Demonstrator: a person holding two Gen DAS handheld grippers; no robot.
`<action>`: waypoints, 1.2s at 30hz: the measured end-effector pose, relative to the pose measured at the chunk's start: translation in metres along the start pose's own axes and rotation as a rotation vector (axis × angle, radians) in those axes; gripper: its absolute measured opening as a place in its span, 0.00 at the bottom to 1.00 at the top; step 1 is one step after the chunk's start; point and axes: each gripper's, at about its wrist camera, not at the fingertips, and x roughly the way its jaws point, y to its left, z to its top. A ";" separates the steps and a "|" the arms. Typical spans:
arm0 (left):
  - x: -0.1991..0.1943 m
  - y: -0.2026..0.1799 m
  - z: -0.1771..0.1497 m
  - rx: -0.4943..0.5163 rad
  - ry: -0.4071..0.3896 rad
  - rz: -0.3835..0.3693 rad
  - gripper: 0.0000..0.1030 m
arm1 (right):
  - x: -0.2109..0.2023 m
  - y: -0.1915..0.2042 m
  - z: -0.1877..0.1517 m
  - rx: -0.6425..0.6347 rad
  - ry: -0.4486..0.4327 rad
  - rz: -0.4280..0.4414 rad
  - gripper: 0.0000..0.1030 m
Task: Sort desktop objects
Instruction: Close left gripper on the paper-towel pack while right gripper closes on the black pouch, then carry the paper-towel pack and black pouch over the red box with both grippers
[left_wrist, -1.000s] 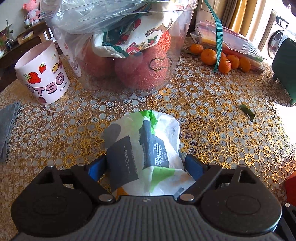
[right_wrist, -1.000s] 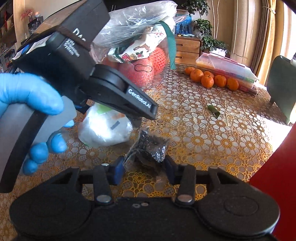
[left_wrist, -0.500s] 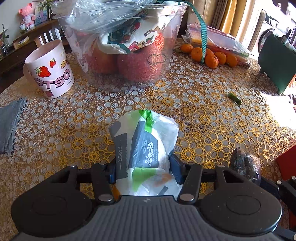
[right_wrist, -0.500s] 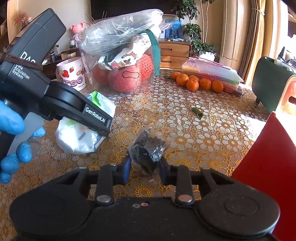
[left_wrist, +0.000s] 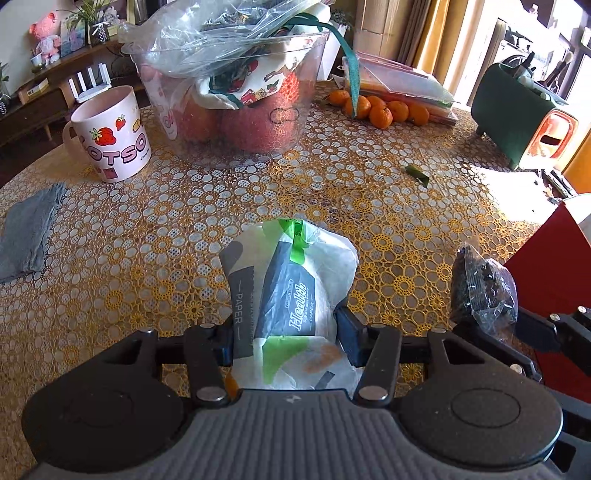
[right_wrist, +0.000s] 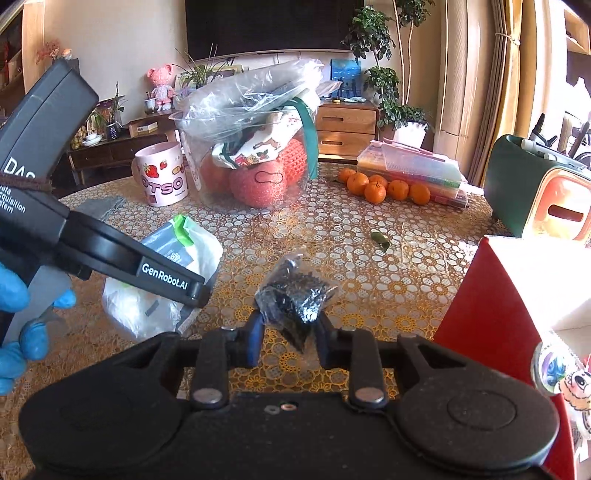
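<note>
A clear plastic tub (left_wrist: 236, 122) holds netted fruit under a bag; nearer than it, left gripper (left_wrist: 284, 332) jaws clench a tissue pack (left_wrist: 291, 291), while the right gripper (right_wrist: 288, 334) jaws are closing on a black-filled packet (right_wrist: 295, 295).

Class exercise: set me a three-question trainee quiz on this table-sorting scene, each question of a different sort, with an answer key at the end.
1. True or false: the left gripper is shut on the tissue pack.
2. Multiple choice: what does the right gripper hold? A) a tangerine B) a small clear bag of dark bits C) the green leaf
3. Fill the gap: beside the clear tub of fruit stands a pink ____ printed with strawberries.

Key
1. True; its pads press both sides of the pack.
2. B; the right gripper's jaws are closing on it.
3. Mug.
</note>
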 end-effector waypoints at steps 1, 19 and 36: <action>-0.006 -0.002 -0.002 0.003 -0.004 -0.004 0.50 | -0.005 0.000 0.000 0.000 -0.004 0.002 0.27; -0.094 -0.047 -0.028 0.077 -0.047 -0.076 0.50 | -0.108 -0.017 0.001 -0.017 -0.088 0.019 0.27; -0.130 -0.123 -0.030 0.170 -0.082 -0.119 0.50 | -0.159 -0.085 -0.009 0.034 -0.132 -0.049 0.27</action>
